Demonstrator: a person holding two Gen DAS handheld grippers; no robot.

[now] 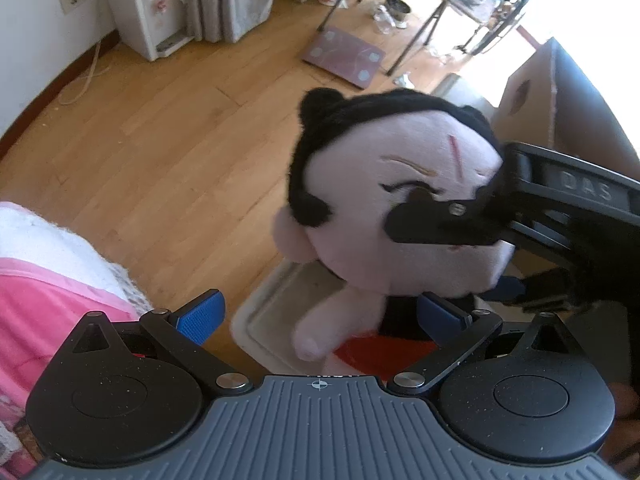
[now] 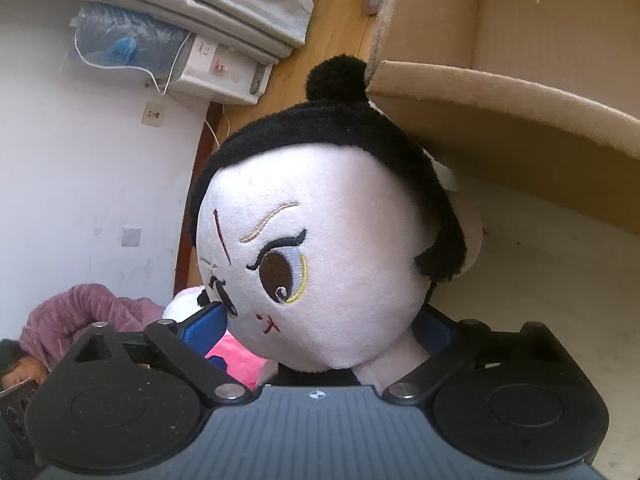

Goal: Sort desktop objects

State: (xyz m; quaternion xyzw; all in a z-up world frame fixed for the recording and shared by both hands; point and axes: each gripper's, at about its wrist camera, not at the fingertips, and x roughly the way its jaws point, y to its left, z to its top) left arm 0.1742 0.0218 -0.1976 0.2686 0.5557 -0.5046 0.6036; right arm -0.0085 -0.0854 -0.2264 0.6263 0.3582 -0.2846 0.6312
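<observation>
the left gripper (image 1: 320, 314) hangs with its 2 blue pads spread wide and pressing on nothing; only the plush doll's (image 1: 394, 204) pale arm dangles into the gap between them, and its right pad sits just beside the doll's body. the doll has a big pale head, black hair with a bun on top and a red-and-black outfit below. it is up in the air over a white bin (image 1: 260, 308) on the floor.

the right gripper (image 2: 324, 322) reaches in from the right and has the doll between its 2 blue pads, low on the head and neck. from its own camera the left pad touches the doll's cheek by the mouth and the right pad is tucked behind the jaw line, so it looks to be grasping the doll with the jaws set wide.

a pink-and-white blanket (image 1: 44, 280) lies at the left. a cardboard box (image 2: 520, 80) stands just behind the doll. farther off on the wooden floor (image 1: 160, 140) sit a bathroom scale (image 1: 344, 58) and a white water dispenser (image 1: 148, 12) by the wall.
</observation>
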